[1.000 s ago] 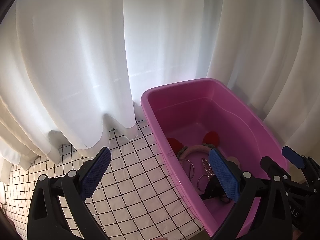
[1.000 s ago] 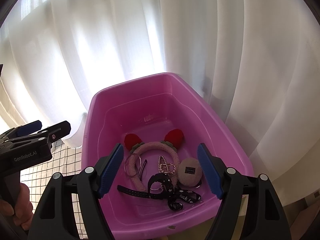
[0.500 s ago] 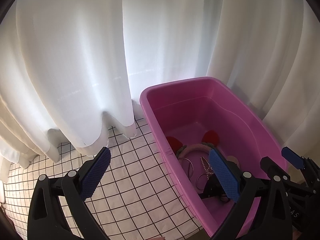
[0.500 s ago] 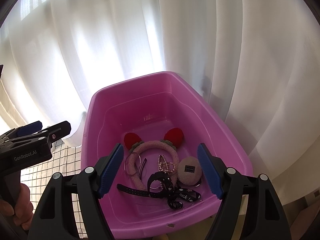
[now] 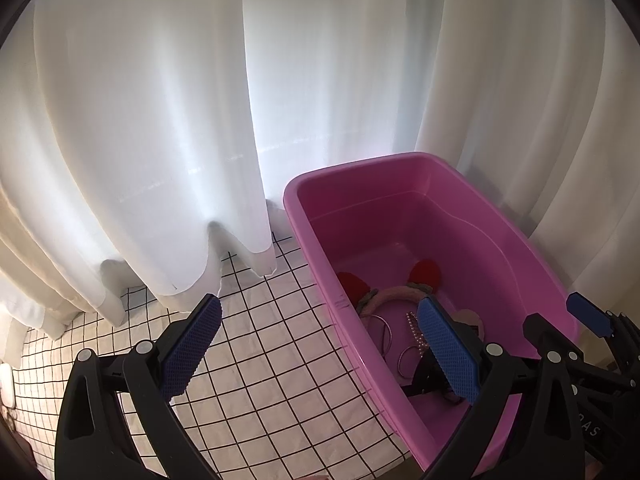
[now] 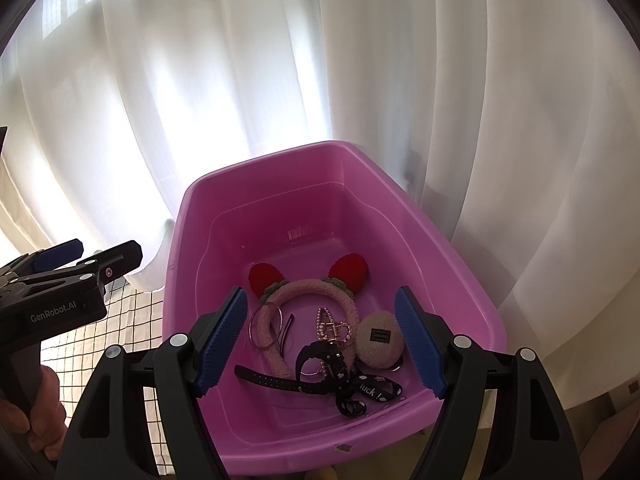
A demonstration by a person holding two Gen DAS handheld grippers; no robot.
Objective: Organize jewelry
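A pink plastic tub (image 6: 472,280) holds the jewelry: a fuzzy pink headband with red ears (image 6: 316,288), bangles (image 6: 264,328), a pearl hair claw (image 6: 332,328), a black strap (image 6: 280,380), a ribbon marked "luck" (image 6: 368,392) and a round fuzzy pad (image 6: 380,338). My right gripper (image 6: 320,344) is open and empty above the tub's near end. My left gripper (image 5: 320,352) is open and empty, straddling the tub's left wall (image 5: 320,264). The headband (image 5: 400,292) and bangles (image 5: 384,332) show in the left wrist view.
White curtains (image 5: 160,120) hang close behind the tub and table. A white cloth with a black grid (image 5: 260,360) covers the table left of the tub. The left gripper's body (image 6: 52,304) sits at the left in the right wrist view.
Both grippers have drifted very slightly; the tub appears a touch higher in the right wrist view. Both stay open and empty.
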